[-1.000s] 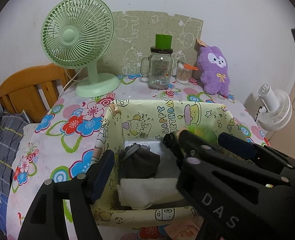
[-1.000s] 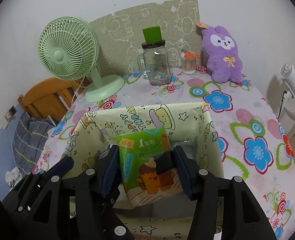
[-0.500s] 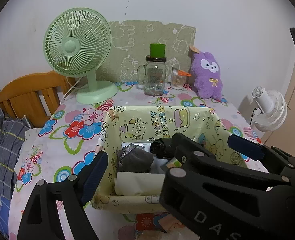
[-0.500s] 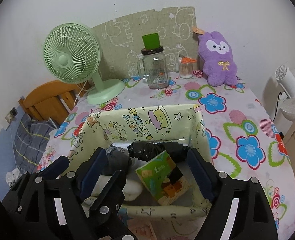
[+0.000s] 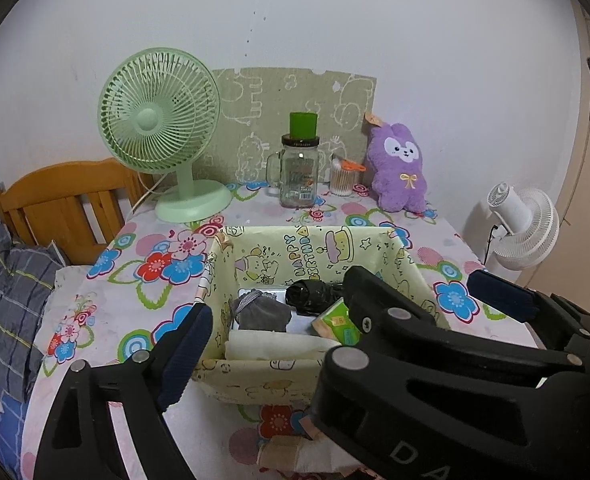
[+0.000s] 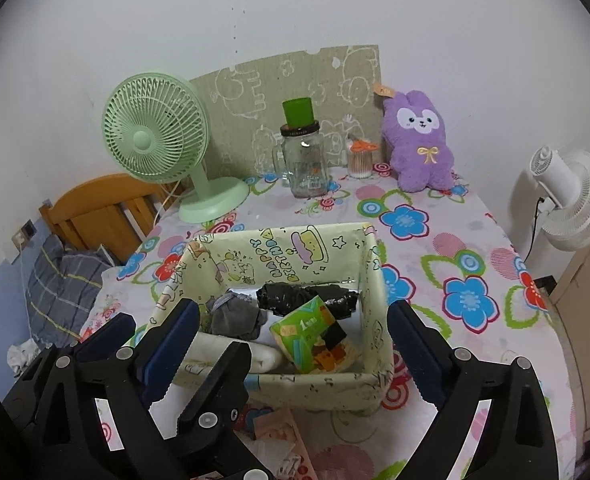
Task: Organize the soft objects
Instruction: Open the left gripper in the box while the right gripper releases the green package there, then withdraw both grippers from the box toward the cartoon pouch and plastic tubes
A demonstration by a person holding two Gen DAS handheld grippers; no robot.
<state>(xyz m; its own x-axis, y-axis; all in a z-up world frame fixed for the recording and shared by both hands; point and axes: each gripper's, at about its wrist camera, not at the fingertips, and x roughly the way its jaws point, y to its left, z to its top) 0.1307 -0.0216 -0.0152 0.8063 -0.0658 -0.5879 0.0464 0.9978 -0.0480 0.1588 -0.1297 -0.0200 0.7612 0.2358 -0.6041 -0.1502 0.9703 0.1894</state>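
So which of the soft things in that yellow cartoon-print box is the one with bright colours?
The green tissue pack with a cartoon print, lying tilted at the right. The grey cloth bundle, the black bundle and the folded white cloth are all plain.

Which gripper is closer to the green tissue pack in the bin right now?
Right. The right gripper, open, straddles the bin's near edge directly before the tissue pack. The left gripper, open, sits beside it, offset to the left.
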